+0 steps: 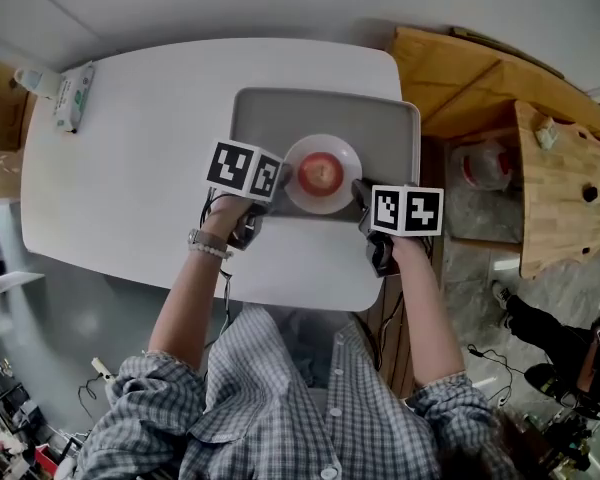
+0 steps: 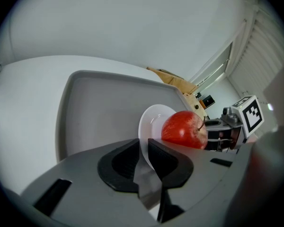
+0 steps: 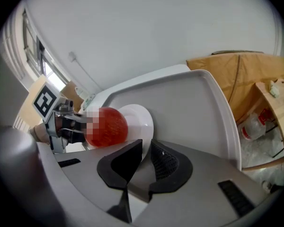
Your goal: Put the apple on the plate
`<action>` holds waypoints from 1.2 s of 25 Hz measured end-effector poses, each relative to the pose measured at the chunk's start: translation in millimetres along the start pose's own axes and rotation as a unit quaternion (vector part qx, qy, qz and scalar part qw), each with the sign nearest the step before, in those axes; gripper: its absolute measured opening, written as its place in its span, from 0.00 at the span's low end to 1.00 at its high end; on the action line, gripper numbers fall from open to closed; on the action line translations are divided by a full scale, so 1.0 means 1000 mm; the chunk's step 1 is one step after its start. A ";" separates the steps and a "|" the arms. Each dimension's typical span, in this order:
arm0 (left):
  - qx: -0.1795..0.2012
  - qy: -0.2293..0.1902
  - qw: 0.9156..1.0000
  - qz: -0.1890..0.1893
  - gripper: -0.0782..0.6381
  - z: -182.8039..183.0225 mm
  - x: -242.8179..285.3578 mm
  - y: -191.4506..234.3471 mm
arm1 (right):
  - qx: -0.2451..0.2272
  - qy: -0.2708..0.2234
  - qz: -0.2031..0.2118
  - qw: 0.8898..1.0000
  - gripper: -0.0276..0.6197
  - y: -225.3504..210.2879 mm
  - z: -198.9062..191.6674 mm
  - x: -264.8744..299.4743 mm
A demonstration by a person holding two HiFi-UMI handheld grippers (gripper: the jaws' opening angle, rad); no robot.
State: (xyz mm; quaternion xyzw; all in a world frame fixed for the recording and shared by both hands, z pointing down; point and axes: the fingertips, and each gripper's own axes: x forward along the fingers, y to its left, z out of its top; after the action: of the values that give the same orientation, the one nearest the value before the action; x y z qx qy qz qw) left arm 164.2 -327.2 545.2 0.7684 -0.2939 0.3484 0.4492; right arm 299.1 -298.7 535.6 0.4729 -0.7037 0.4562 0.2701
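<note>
A red apple (image 1: pixel 322 172) (image 2: pixel 184 129) (image 3: pixel 106 126) sits in the middle of a small white plate (image 1: pixel 346 156) (image 2: pixel 150 122) (image 3: pixel 142 119). The plate is over the near part of a grey tray (image 1: pixel 265 118) (image 2: pixel 99 108) (image 3: pixel 194 103) on the white table (image 1: pixel 150 168). My left gripper (image 1: pixel 283 180) (image 2: pixel 143 150) is shut on the plate's left rim. Opposite it, my right gripper (image 1: pixel 360 194) (image 3: pixel 146 152) is shut on the right rim. Whether the plate rests on the tray or hangs just above it cannot be told.
A pack of tissues (image 1: pixel 75 96) lies at the table's far left corner. Wooden boards (image 1: pixel 500 98) and a clear plastic bottle (image 1: pixel 485 163) stand off the table's right edge. The tray's raised rim runs around the plate.
</note>
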 end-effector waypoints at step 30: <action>0.084 -0.070 0.994 -0.022 0.13 -0.012 -0.059 -0.021 | -0.009 -0.147 -0.038 0.988 0.11 0.026 0.011 -0.051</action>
State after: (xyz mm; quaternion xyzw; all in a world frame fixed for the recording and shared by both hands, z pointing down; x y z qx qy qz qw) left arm 142.9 -299.4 492.0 0.8324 -0.2774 0.3071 0.3687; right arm 296.9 -283.4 479.1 0.5590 -0.7213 0.3648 0.1849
